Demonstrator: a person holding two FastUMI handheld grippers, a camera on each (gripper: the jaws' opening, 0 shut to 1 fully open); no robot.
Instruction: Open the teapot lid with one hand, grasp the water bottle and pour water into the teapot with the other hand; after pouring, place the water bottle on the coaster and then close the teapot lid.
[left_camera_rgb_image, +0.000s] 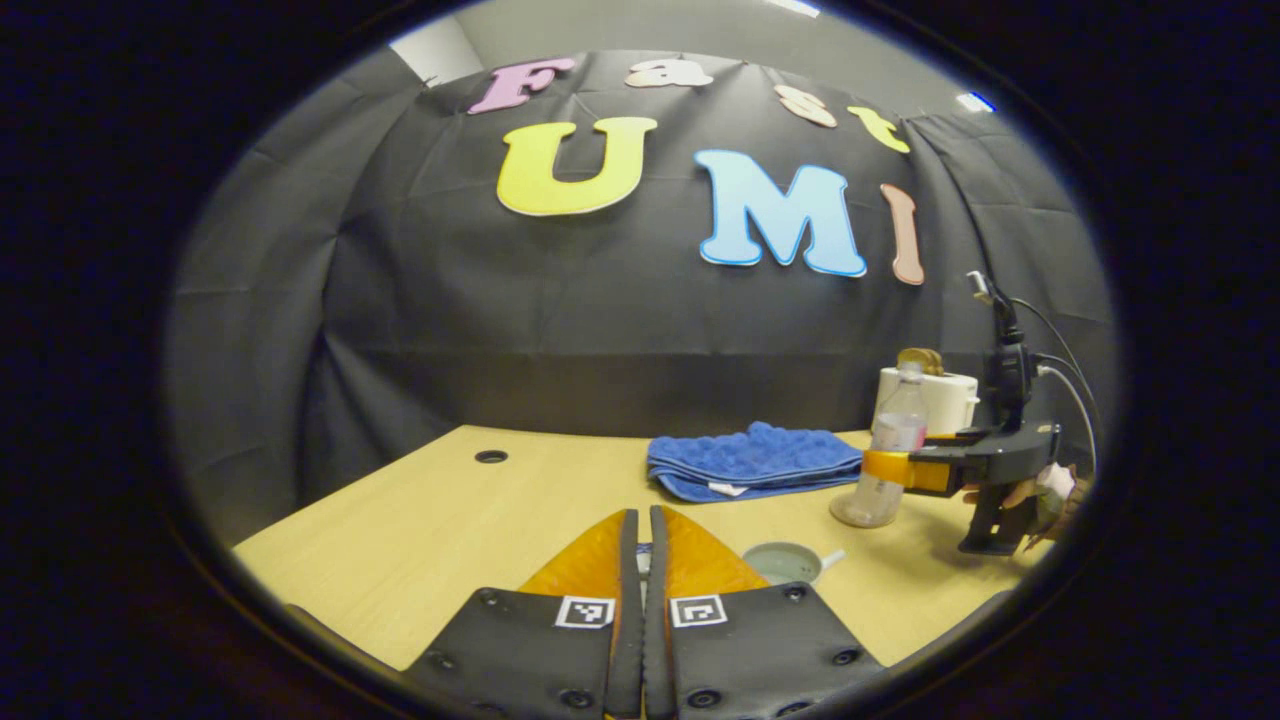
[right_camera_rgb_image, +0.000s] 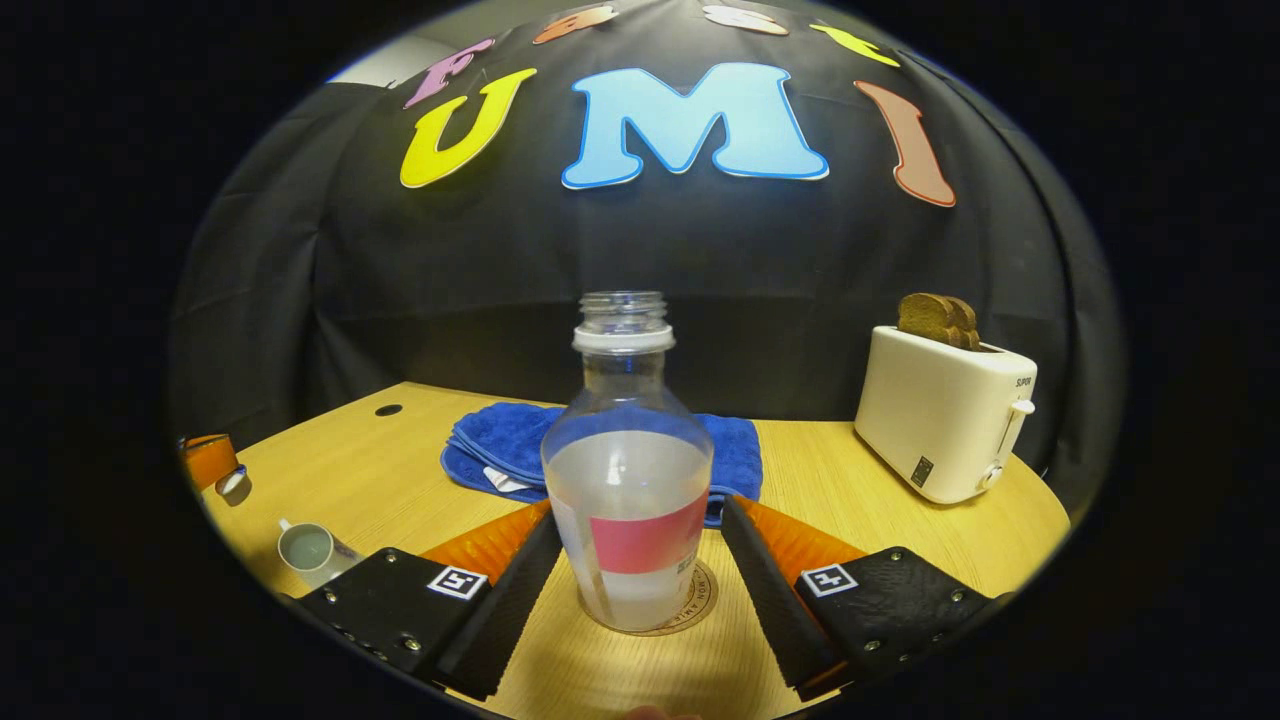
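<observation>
Jaws apart around water bottle (right_camera_rgb_image: 628, 500), half full, on coaster (right_camera_rgb_image: 690, 612)

The surface (right_camera_rgb_image: 860, 470) looks like pale wood-grain laminate, smooth with a soft sheen. The water bottle (right_camera_rgb_image: 628, 480) is clear, glossy plastic with a ribbed neck and a smooth paper-like label band; it stands on a thin, matt coaster (right_camera_rgb_image: 700, 605) with a printed ring. The folded towel (left_camera_rgb_image: 755, 460) is nubbly, matt terry cloth. The toaster (right_camera_rgb_image: 940, 410) has a smooth, slightly glossy plastic shell, and the toast (right_camera_rgb_image: 937, 318) in it looks rough and dry. The teapot (right_camera_rgb_image: 308, 550) seems glazed, smooth ceramic.
</observation>
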